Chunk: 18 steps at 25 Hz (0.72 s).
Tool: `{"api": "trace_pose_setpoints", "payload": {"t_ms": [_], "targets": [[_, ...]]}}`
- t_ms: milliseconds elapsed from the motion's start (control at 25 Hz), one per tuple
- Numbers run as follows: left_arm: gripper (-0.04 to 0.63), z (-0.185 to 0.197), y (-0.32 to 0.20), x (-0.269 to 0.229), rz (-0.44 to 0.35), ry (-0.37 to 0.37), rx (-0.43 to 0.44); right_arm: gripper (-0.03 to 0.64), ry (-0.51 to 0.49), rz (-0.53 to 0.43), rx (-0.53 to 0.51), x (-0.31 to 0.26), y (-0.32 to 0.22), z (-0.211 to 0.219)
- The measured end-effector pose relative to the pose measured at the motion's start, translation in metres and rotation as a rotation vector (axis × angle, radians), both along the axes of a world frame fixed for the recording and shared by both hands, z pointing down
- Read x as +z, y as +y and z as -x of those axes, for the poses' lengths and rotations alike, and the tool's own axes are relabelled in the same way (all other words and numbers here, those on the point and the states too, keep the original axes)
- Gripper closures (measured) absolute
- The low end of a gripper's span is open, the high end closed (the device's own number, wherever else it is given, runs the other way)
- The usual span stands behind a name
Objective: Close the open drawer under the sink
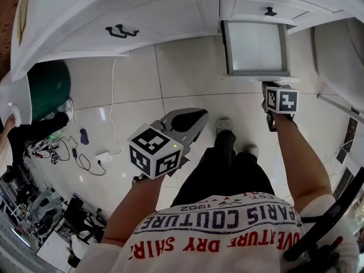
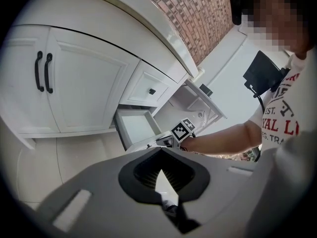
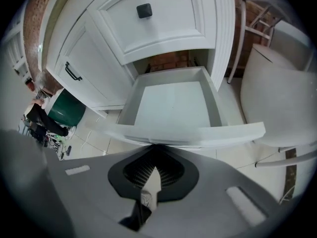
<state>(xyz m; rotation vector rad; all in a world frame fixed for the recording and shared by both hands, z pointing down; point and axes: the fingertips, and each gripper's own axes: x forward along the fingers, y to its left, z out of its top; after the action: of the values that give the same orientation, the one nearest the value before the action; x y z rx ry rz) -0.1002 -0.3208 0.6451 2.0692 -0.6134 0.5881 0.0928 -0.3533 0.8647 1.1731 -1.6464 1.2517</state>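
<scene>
The open white drawer [image 1: 256, 45] juts out from the cabinet below a shut drawer with a black knob [image 1: 271, 11]; its inside looks empty [image 3: 173, 108]. My right gripper [image 1: 268, 90] is shut with nothing in it. In the right gripper view its tips [image 3: 154, 147] sit right at the drawer's front panel [image 3: 208, 133], at or very near touching. My left gripper [image 1: 193, 118] hangs shut and empty over the floor tiles, left of the drawer and apart from it. In the left gripper view [image 2: 161, 151] the drawer [image 2: 136, 125] and the right gripper's marker cube [image 2: 183, 130] show ahead.
Left of the drawer are double cabinet doors with black handles [image 1: 121, 32]. A green bin [image 1: 48, 87] and loose cables [image 1: 79, 155] lie on the floor at the left. A white rounded object [image 3: 277, 83] stands to the drawer's right. The person's shoes [image 1: 224, 124] are on the tiles.
</scene>
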Motion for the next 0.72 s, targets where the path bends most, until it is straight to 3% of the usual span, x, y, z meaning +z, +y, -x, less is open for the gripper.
{"api": "trace_pose_setpoints", "payload": {"t_ms": [200,720], "targets": [[0.604,0.007,0.0,0.01,0.021,0.002,-0.031,0.609,-0.011,-0.018,0.044,0.0,-0.028,0.001],[0.604,0.028,0.014,0.047,0.06,-0.032,-0.046,0.607,-0.071,-0.209,0.173,0.0,-0.156,0.002]]}}
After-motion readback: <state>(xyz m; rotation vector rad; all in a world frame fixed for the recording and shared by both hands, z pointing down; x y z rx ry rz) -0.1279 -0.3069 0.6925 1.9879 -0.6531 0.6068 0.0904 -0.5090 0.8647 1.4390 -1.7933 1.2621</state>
